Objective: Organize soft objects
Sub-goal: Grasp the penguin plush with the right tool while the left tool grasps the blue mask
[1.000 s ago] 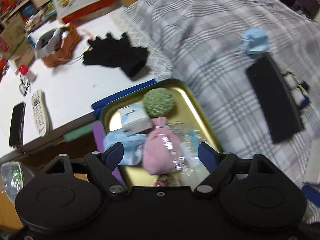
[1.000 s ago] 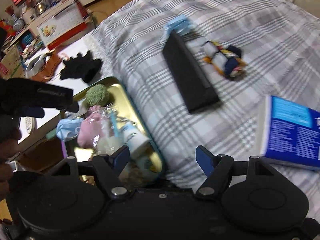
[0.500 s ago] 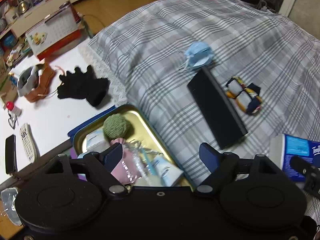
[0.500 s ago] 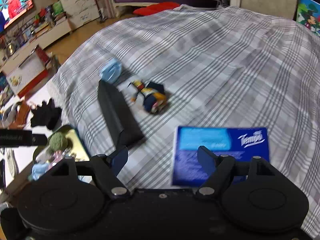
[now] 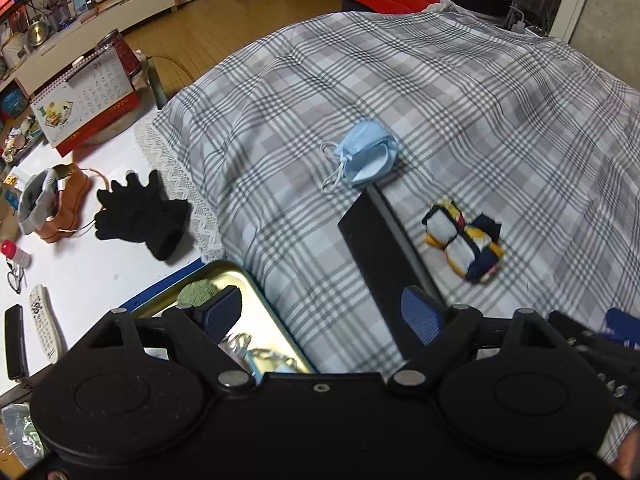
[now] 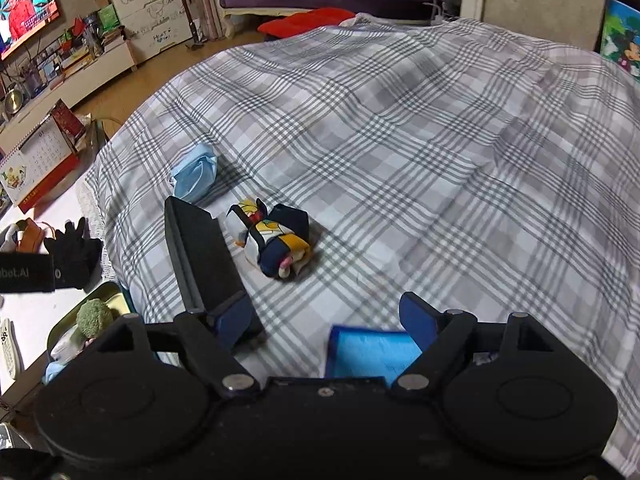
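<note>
Covering most of the scene, a checked grey blanket (image 6: 400,140) lies rumpled, bare toward the far right. On it: a flat black slab (image 6: 204,264), rolled colourful socks (image 6: 276,246) just right, a crumpled blue mask (image 6: 194,178) beyond. Left gripper (image 5: 322,312) and right gripper (image 6: 324,320) both gape, holding nothing.

Blanket (image 6: 400,140) grey plaid – mask (image 5: 366,156) pale blue.

Both tools are wide open right now, nothing between the blue pads. Left tool (image 5: 322,312) sits along the bottom of its own view, fingers pointing up the frame. Right tool (image 6: 326,318) looks the same in its view. Part of the left tool's black body pokes in at the right view's left edge.
</note>
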Demonstrator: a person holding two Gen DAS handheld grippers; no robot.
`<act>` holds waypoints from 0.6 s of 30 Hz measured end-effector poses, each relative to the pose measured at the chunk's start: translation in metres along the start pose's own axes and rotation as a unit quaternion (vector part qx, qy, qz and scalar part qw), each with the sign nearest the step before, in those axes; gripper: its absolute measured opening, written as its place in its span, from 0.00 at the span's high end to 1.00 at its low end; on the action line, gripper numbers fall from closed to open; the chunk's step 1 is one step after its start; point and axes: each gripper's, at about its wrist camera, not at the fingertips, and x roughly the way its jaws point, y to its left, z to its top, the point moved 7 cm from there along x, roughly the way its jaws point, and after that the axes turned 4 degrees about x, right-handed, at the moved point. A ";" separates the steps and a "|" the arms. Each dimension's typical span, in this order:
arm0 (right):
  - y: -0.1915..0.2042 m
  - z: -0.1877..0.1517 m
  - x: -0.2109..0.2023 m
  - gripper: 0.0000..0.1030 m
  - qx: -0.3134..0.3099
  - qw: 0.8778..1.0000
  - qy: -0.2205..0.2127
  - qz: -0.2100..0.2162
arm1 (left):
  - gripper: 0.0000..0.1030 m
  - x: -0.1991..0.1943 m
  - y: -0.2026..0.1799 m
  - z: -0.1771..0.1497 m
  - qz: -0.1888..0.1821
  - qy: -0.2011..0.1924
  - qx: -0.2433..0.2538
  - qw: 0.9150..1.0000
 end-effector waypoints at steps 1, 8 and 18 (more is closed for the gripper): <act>0.002 0.003 0.007 0.21 -0.002 1.000 0.003 0.001 | 0.18 0.003 -0.001 0.005 0.001 -0.001 -0.003 1.000; 0.024 0.027 0.057 0.10 -0.024 1.000 0.006 -0.004 | 0.18 0.033 -0.003 0.046 0.001 -0.012 -0.016 1.000; 0.042 0.043 0.136 0.07 -0.055 0.997 0.040 -0.039 | 0.18 0.090 -0.007 0.092 0.004 -0.014 -0.018 1.000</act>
